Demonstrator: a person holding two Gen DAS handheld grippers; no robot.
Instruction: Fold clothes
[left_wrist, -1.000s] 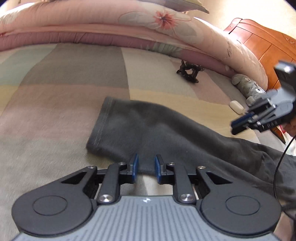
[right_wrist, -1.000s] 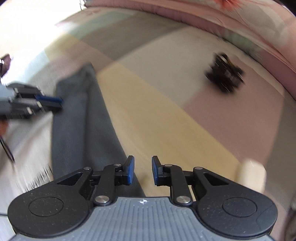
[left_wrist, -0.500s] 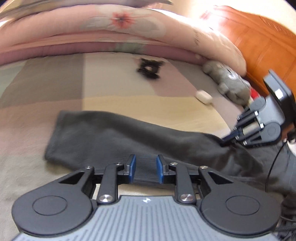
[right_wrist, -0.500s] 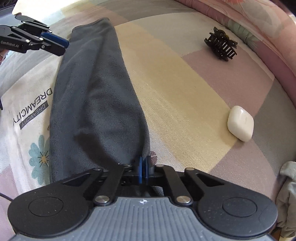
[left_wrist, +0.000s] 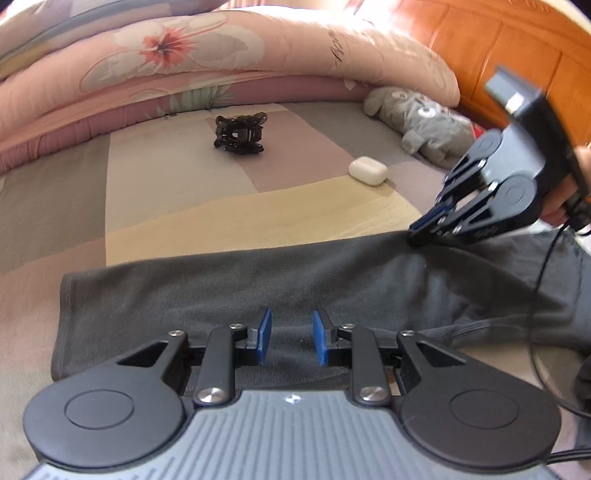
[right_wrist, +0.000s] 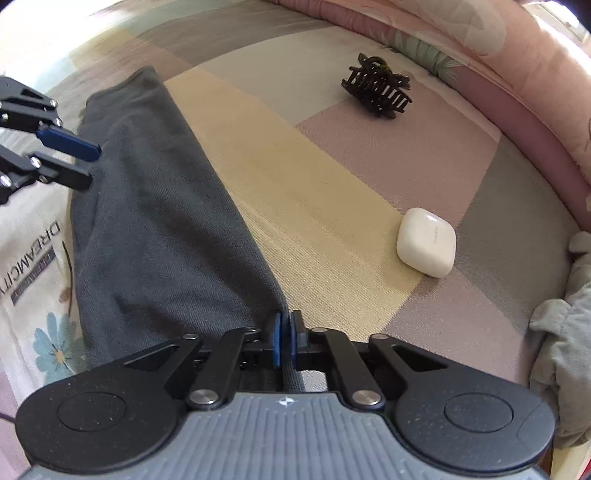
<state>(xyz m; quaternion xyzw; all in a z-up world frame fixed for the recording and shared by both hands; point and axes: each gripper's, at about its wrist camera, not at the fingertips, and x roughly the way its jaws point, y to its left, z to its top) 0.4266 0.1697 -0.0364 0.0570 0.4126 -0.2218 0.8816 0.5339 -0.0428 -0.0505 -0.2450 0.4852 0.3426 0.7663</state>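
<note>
My right claw (right_wrist: 283, 336) pinched the dark grey garment's (right_wrist: 155, 221) edge on the bed (right_wrist: 314, 206); my left claw (left_wrist: 291, 336) gaped empty above the cloth.

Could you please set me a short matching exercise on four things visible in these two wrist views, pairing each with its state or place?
Things:
1. left gripper
2. right gripper
3. hair clip
4. white case

States or places:
A. shut on the edge of the grey sleeve
B. lies on the bedspread between the sleeve and the plush toy
C. open over the sleeve
D. lies near the pink quilt

Pairs: 1-C, 2-A, 3-D, 4-B
</note>
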